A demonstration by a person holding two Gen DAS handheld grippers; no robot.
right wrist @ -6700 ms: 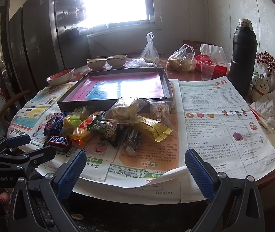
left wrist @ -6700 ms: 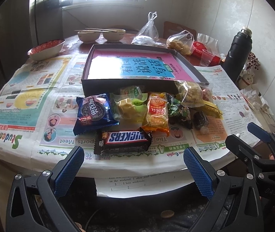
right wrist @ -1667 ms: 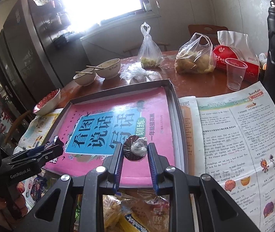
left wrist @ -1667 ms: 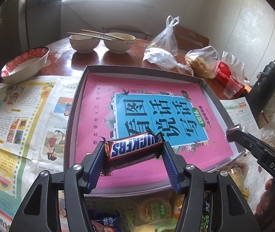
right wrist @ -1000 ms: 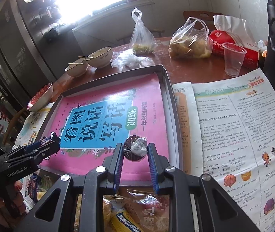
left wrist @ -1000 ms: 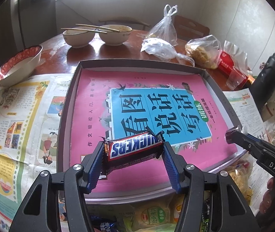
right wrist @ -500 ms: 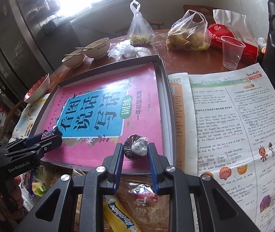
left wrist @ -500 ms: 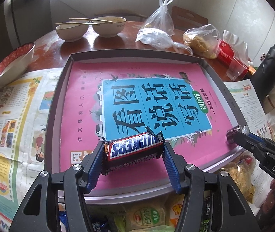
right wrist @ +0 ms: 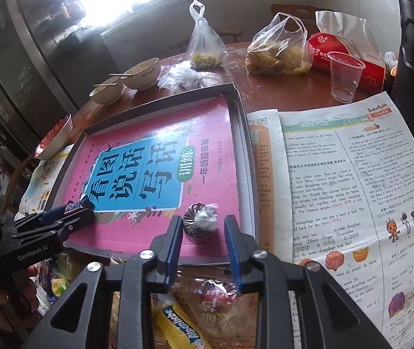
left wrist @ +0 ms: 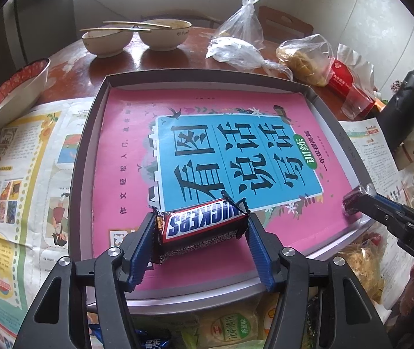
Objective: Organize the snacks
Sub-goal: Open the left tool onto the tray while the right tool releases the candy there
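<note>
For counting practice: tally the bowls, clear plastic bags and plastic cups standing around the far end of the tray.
Bowls: 3
Clear plastic bags: 3
Plastic cups: 1
Total: 7

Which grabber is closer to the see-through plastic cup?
Right. The right gripper is at the box's near right corner, on the clear plastic cup's side, jaws opening around a small wrapped snack. The left gripper is farther left, across the box.

Black plastic left gripper [left wrist: 200,240] and right gripper [right wrist: 204,237] carry ribbed blue pads (silver screws at the pivots).
</note>
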